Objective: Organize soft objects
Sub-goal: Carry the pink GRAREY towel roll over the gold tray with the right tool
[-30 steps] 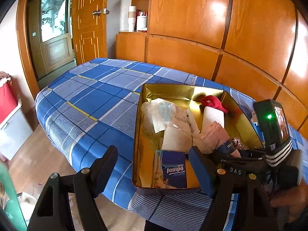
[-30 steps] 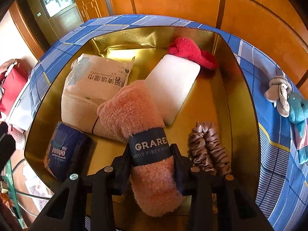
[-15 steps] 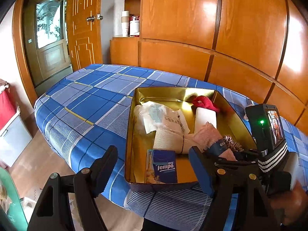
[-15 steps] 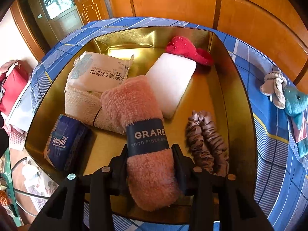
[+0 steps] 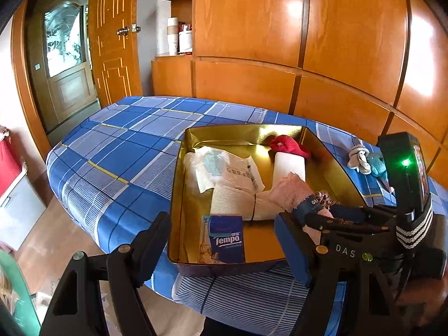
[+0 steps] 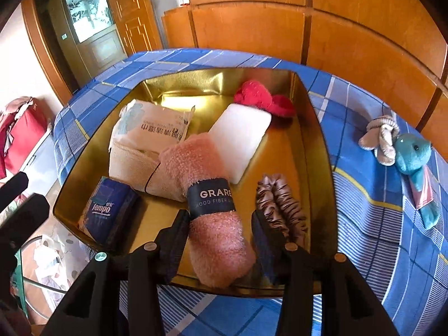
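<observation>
A gold tray [image 6: 313, 145] [image 5: 179, 184] sits on the blue plaid bed. In it lie a pink rolled towel [image 6: 210, 196] [image 5: 291, 193] with a dark band, a white pad [image 6: 240, 137], a red plush [image 6: 260, 98], a wipes pack [image 6: 151, 128], a Tempo tissue pack [image 6: 109, 210] [image 5: 226, 238] and a mauve scrunchie [image 6: 277, 201]. My right gripper [image 6: 221, 232] has opened; its fingers stand apart on either side of the towel, which rests on the tray's near rim. My left gripper [image 5: 221, 240] is open and empty in front of the tray's near left corner.
A grey plush [image 6: 380, 137] and a teal elephant plush [image 6: 414, 162] lie on the bed right of the tray. Wooden wall panels [image 5: 308, 56] stand behind the bed. A door [image 5: 112, 36] is at the far left, and a red bin [image 6: 19, 137] stands on the floor.
My right gripper has opened off the pink towel and drawn back, leaving it in the tray. Both grippers have pulled back and up from the bed.
</observation>
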A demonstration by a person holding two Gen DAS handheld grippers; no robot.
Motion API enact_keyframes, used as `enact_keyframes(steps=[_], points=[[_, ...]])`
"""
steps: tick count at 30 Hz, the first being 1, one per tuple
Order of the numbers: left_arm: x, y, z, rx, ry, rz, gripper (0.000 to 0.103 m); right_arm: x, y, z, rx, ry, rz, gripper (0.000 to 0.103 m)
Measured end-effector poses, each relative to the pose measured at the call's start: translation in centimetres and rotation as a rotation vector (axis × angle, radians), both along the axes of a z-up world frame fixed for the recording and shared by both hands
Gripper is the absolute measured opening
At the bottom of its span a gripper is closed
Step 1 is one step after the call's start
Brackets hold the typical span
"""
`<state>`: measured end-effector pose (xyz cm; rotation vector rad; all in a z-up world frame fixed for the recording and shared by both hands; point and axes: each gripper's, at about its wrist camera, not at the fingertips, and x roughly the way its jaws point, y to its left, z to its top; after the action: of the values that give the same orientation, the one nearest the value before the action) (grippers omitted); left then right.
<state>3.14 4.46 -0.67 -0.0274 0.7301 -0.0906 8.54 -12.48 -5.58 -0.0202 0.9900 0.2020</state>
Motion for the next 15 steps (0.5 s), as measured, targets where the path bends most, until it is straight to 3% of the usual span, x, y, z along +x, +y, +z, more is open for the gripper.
enact_keyframes(steps=[15], points=[[0.3, -2.1, 0.2, 0.034, 0.006, -0.041, 0.077, -1.5, -3.2, 2.0, 0.015, -0.095, -0.059, 0.046]])
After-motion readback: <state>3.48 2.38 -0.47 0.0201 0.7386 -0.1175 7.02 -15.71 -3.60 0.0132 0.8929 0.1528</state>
